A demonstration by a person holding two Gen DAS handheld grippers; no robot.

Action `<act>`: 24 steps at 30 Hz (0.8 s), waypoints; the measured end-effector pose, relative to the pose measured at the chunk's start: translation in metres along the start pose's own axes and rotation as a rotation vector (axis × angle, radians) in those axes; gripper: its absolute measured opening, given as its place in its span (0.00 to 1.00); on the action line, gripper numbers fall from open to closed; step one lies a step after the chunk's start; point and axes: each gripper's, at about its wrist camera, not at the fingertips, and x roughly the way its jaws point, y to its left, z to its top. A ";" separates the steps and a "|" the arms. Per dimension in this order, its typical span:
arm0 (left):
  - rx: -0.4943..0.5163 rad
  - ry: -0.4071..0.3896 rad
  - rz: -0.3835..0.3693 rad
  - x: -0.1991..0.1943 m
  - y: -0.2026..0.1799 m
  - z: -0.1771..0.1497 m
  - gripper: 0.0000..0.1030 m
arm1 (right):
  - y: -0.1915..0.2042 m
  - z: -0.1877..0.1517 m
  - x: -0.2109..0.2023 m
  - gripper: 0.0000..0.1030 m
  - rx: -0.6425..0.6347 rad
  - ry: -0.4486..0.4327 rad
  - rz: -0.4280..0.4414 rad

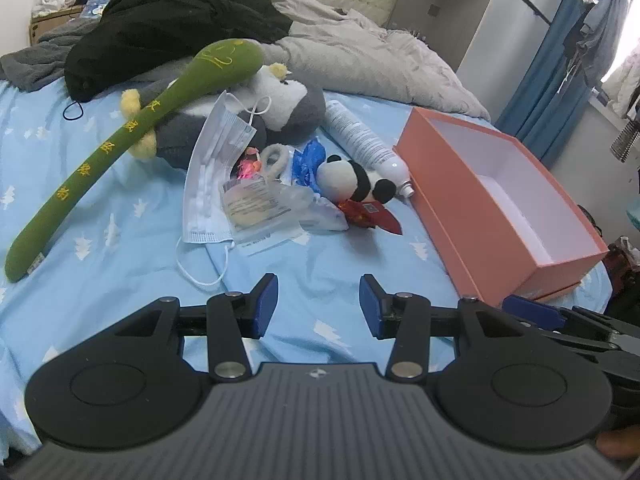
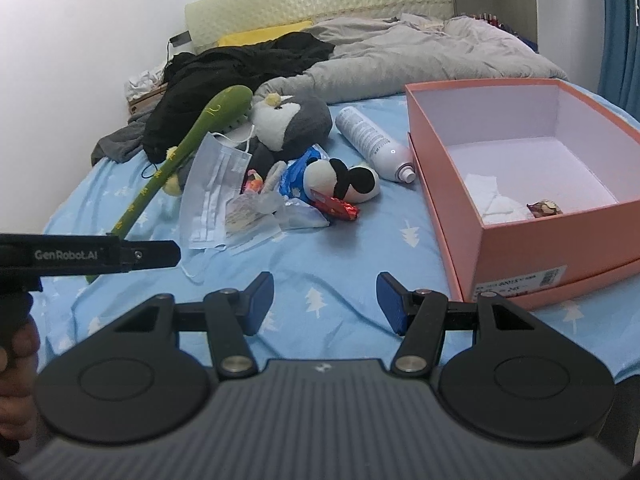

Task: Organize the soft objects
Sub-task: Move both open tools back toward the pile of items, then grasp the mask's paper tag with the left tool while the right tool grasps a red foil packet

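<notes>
A small panda plush [image 1: 352, 180] [image 2: 340, 180] lies on the blue bed sheet in a pile with a grey penguin plush [image 1: 276, 108] [image 2: 292, 120], a long green plush stick [image 1: 120, 148] [image 2: 192, 140], face masks [image 1: 212, 176] [image 2: 212, 188] and plastic wrappers [image 1: 272, 204]. An open pink box [image 1: 500, 200] [image 2: 520, 184] stands to the right. My left gripper [image 1: 318, 304] is open and empty above the sheet, short of the pile. My right gripper [image 2: 326, 300] is open and empty, left of the box.
A white spray bottle [image 1: 364, 140] [image 2: 372, 140] lies between the pile and the box. Black clothing [image 1: 168, 28] and a grey duvet [image 1: 360, 56] fill the far bed. The box holds a tissue [image 2: 492, 200] and a small wrapped item [image 2: 544, 208].
</notes>
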 end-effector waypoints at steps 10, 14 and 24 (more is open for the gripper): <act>-0.010 0.028 0.016 0.043 0.013 0.014 0.50 | 0.003 0.009 0.034 0.58 -0.054 0.009 -0.011; -0.012 0.039 0.019 0.060 0.018 0.020 0.50 | 0.001 0.014 0.050 0.58 -0.053 0.021 -0.007; -0.034 0.060 0.005 0.110 0.031 0.038 0.50 | -0.001 0.022 0.098 0.58 -0.050 0.046 -0.020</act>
